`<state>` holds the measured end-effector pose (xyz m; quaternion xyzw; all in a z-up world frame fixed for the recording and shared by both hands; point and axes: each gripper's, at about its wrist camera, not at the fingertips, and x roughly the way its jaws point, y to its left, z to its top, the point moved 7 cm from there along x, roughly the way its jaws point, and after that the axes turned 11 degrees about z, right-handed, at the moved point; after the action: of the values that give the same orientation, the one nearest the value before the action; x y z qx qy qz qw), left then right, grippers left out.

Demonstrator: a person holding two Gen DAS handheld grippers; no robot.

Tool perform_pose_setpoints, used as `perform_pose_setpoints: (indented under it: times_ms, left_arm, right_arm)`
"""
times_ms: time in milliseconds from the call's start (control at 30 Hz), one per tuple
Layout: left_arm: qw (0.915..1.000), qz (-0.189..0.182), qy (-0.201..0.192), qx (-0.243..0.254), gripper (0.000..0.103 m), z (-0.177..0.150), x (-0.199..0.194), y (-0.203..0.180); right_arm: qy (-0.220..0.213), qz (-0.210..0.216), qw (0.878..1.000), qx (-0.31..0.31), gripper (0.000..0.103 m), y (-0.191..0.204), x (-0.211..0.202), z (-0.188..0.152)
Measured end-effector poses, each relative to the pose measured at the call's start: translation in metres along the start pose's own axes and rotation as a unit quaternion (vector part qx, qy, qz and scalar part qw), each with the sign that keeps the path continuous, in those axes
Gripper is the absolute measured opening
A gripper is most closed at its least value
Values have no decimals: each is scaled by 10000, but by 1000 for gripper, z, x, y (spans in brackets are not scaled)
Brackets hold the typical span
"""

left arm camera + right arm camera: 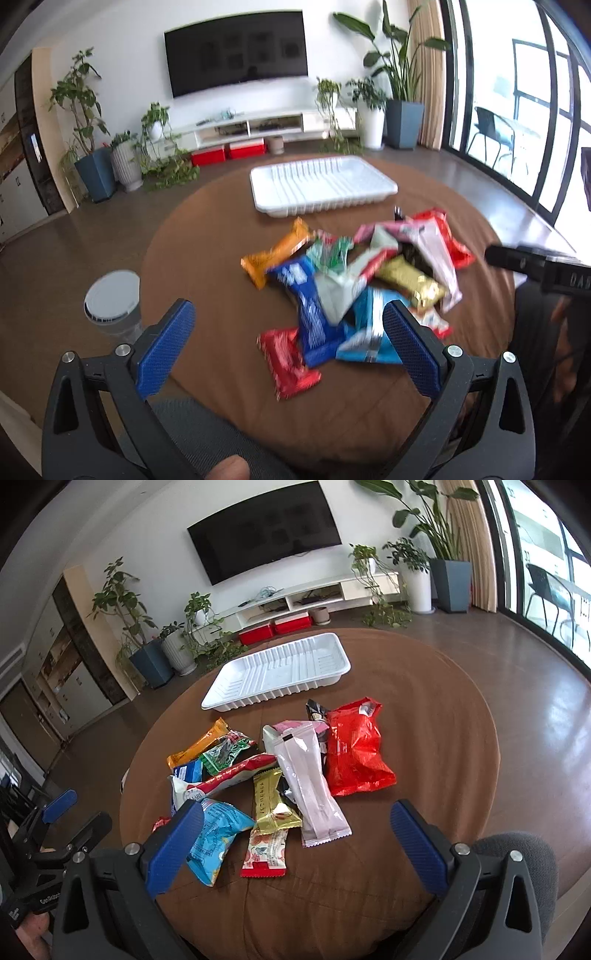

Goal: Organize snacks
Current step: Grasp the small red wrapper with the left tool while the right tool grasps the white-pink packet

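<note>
Nearest you, your left gripper (288,332) and right gripper (295,834) hung spread wide, holding nothing. Beyond them, every snack (273,775) lay heaped on the table (424,738); the farther white tray (277,672) held none, so sorting hadn't begun.

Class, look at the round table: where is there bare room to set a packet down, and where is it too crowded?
The white tray is empty. Bare brown cloth lies between the snack pile and the table's near edge, and right of the red bag. The pile itself is crowded with overlapping packets. Only a narrow strip separates pile and tray.
</note>
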<state>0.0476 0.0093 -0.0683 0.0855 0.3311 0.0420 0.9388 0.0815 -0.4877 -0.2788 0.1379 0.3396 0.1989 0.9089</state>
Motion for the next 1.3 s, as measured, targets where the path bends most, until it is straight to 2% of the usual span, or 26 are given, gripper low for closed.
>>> perform_pose_setpoints:
  times_ms: [133,200,333,400,467,500,700,933,1100,1167,1233,1300]
  left_arm:
    - [9973,256,655,-203,103,-17,27,22]
    - [9964,209,793,-223,103,-20,36,26]
    - [9942,377,999,-142,103,-25,49,24]
    - [9921,364,1194,-131,94,-28,64,21]
    - [9890,341,1438,-79,70,-33,80,13]
    - [9876,329,1531,-77,67,-36,85,12]
    - [9798,266,1977,-117,66,-51,118,6]
    - [9765,151,2147,-97,64,-54,139,0]
    - [9767,-50,2140,-178,54,-53,143,-3]
    - [9773,-105,2111,-128,41,-51,143,-6]
    - [9777,-151,2095,-57,34,-49,144,-9]
    - [9778,-170,2090,-2,32,-48,143,-12]
  right_arm:
    - [296,-28,9990,-343,103,8,1,-4]
    - [424,-31,9985,-342,103,9,3,-8]
    - [670,-38,9977,-105,102,0,8,-13]
    - [739,-40,9973,-23,99,-6,9,-12]
    - [793,-39,9968,-11,93,-9,12,-11]
    - [824,-53,9966,-11,92,-11,14,-9]
    - [817,-99,9966,-34,92,-10,14,-9]
    - [897,-81,9959,-45,92,-11,21,-5]
    - [850,-126,9962,-141,92,-8,20,-1]
    - [850,-131,9962,-172,92,-8,21,0]
    - [873,-107,9959,-189,92,-5,23,0]
    - [894,-92,9957,-222,91,-3,24,0]
